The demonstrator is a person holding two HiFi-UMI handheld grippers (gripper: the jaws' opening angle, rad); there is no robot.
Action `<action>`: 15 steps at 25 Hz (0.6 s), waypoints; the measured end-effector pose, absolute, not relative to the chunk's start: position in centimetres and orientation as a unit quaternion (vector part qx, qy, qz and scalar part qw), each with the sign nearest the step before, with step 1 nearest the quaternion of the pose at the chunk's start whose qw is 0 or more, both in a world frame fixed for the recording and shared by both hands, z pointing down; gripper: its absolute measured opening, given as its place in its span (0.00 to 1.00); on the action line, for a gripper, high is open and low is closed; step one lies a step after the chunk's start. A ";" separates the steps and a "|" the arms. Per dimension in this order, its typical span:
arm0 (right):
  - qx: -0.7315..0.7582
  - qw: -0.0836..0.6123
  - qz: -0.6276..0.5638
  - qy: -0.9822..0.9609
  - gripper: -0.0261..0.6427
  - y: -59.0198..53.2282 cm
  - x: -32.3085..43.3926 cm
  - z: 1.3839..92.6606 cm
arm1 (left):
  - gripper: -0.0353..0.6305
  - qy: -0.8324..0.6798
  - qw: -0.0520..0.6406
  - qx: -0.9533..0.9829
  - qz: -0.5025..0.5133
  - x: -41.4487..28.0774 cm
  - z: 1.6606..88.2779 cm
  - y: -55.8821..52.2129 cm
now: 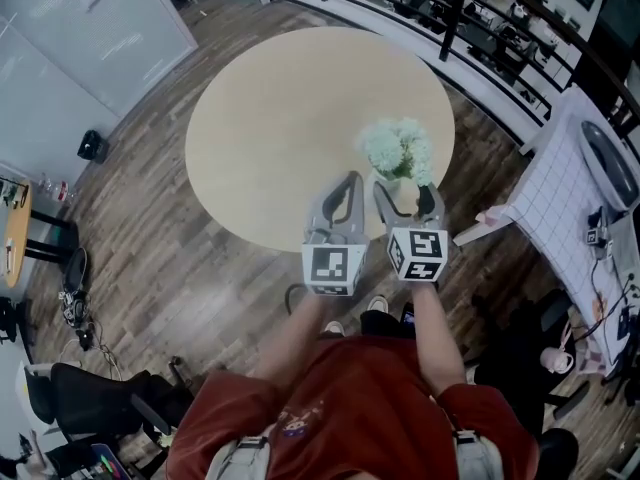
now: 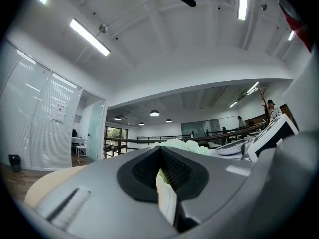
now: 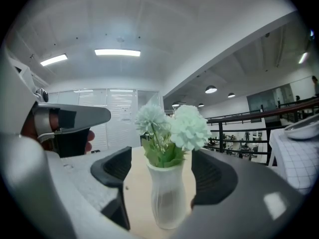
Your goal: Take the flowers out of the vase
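Observation:
A white ribbed vase (image 3: 168, 200) with pale green-white flowers (image 3: 174, 126) stands near the front right edge of a round beige table (image 1: 290, 118). My right gripper (image 3: 164, 176) is open, and the vase stands between its two dark pads without touching either. In the head view the flowers (image 1: 398, 148) rise just beyond the right gripper (image 1: 404, 194), which flanks the vase (image 1: 403, 188). My left gripper (image 1: 348, 183) hovers just left of it, jaws shut with nothing held. In the left gripper view its pads (image 2: 172, 171) nearly meet, with flower heads (image 2: 184, 144) showing above them.
The table stands on a dark wooden floor. A black railing (image 1: 455, 18) curves behind it. A white gridded table (image 1: 570, 198) with a cup and clutter is at the right. A black chair (image 1: 90, 398) sits at the lower left.

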State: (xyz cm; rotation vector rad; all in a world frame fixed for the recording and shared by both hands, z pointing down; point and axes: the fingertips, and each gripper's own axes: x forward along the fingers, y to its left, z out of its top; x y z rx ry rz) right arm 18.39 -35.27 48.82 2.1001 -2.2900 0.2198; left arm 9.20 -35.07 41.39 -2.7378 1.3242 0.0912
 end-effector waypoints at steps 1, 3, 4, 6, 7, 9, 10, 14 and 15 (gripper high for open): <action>0.673 0.017 0.069 -0.736 0.58 -35.6 18.4 48.9 | 0.06 0.437 0.048 -0.897 0.030 9.1 41.5 -35.2; 0.671 0.020 0.068 -0.738 0.58 -36.1 18.5 49.0 | 0.06 0.443 0.046 -0.895 0.029 8.9 41.7 -35.5; 0.670 0.021 0.069 -0.739 0.58 -36.3 18.5 49.0 | 0.06 0.445 0.045 -0.894 0.029 8.8 41.7 -35.7; 0.668 0.022 0.071 -0.740 0.58 -36.9 18.6 49.2 | 0.06 0.449 0.043 -0.892 0.029 8.7 41.7 -36.1; 0.667 0.023 0.072 -0.741 0.58 -37.1 18.7 49.2 | 0.06 0.451 0.042 -0.891 0.029 8.6 41.7 -36.2; 0.666 0.025 0.073 -0.742 0.58 -37.6 18.9 49.4 | 0.06 0.454 0.041 -0.889 0.029 8.6 41.8 -36.6; 0.665 0.025 0.074 -0.743 0.58 -37.9 19.0 49.4 | 0.06 0.456 0.041 -0.889 0.028 8.6 41.9 -36.8; 0.658 0.031 0.072 -0.749 0.58 -38.8 19.1 49.5 | 0.06 0.460 0.037 -0.887 0.026 8.8 42.4 -37.3; 0.656 0.033 0.072 -0.750 0.58 -39.0 19.1 49.6 | 0.06 0.461 0.037 -0.886 0.024 8.9 42.6 -37.4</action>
